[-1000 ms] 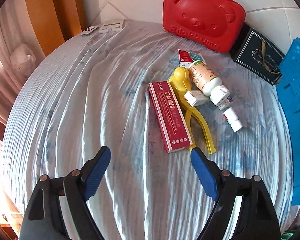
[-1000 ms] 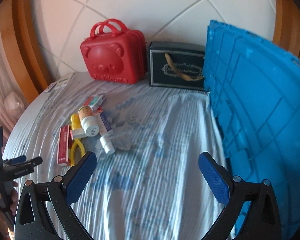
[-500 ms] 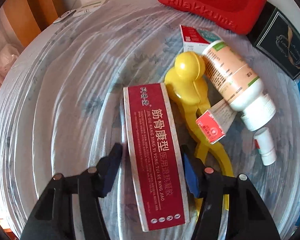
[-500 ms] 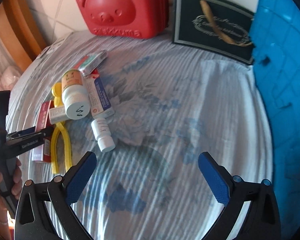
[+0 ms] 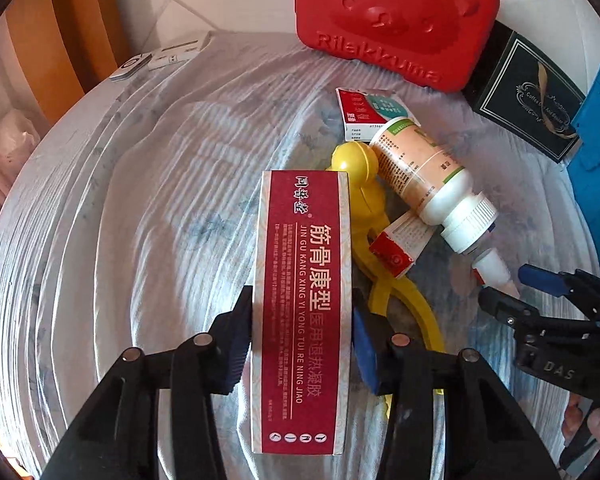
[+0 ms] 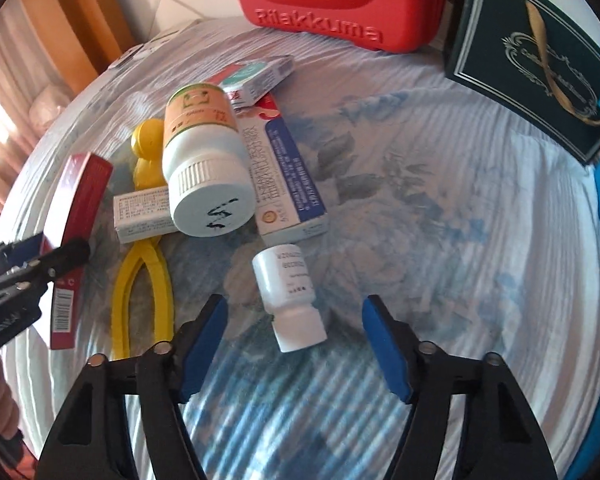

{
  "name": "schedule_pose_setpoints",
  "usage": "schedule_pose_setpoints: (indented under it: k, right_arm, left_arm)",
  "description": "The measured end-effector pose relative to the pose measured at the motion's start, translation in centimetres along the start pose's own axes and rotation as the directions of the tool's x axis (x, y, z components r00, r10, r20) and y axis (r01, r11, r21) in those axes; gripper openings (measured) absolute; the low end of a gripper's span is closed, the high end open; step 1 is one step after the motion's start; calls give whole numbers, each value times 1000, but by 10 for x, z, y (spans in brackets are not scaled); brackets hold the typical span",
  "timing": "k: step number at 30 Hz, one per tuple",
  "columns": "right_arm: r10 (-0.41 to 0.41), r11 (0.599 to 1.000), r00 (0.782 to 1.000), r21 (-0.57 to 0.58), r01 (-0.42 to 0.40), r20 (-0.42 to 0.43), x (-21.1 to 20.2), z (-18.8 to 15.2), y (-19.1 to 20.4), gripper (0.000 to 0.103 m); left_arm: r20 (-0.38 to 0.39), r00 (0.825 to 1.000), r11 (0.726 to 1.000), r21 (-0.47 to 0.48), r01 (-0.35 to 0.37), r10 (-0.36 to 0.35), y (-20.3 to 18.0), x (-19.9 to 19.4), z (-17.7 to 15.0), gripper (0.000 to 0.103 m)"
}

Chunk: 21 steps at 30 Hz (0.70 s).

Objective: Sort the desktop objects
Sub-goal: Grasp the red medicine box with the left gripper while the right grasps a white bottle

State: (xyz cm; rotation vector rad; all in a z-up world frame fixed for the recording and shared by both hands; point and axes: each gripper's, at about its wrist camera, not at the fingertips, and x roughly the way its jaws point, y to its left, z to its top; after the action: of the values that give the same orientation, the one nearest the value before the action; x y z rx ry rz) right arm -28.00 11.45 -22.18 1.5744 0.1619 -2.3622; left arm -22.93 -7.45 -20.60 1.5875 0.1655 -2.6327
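Long flat red carton [image 5: 302, 312] lifted off the rumpled cloth [image 5: 140, 216], pinched between closing left gripper [image 5: 300, 344] pads; small white bottle [image 6: 290, 300] (smooth plastic, lying down) between closing right gripper [image 6: 292, 344] pads, untouched.

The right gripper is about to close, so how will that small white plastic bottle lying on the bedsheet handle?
The small white bottle lies on its side, round-bodied, so it may roll. Smooth plastic could slip between the closing right gripper. Probably light.
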Motion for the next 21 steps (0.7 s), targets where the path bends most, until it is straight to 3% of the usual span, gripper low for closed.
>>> schedule_pose_setpoints:
  k: [2,11,13,14,21]
  right_arm:
    - [-25,999,1000,-21,24,-14,5,-1,5,27]
    - [-5,1000,1000,-9,5,-15,-11,-13,11,27]
    - [-1,1000,1000,-8,0,-12,-15,-17,11,27]
    - [0,1000,1000,-8,0,-8,-18,-20,11,27]
    - [-5,1000,1000,-1,5,24,-38,-26,14,27]
  left_arm:
    - [5,1000,1000,14,2,-2,-1,-4,-1,44]
    - [-39,999,999,31,16,-15,6,-16,-25,44]
    - [-31,1000,998,56,5,-3,4,-17,-32,37]
    - [-29,1000,997,74,-4,6,2,-19,-35,28]
    - [-30,999,997,77,-10,12,-7,-16,-35,29]
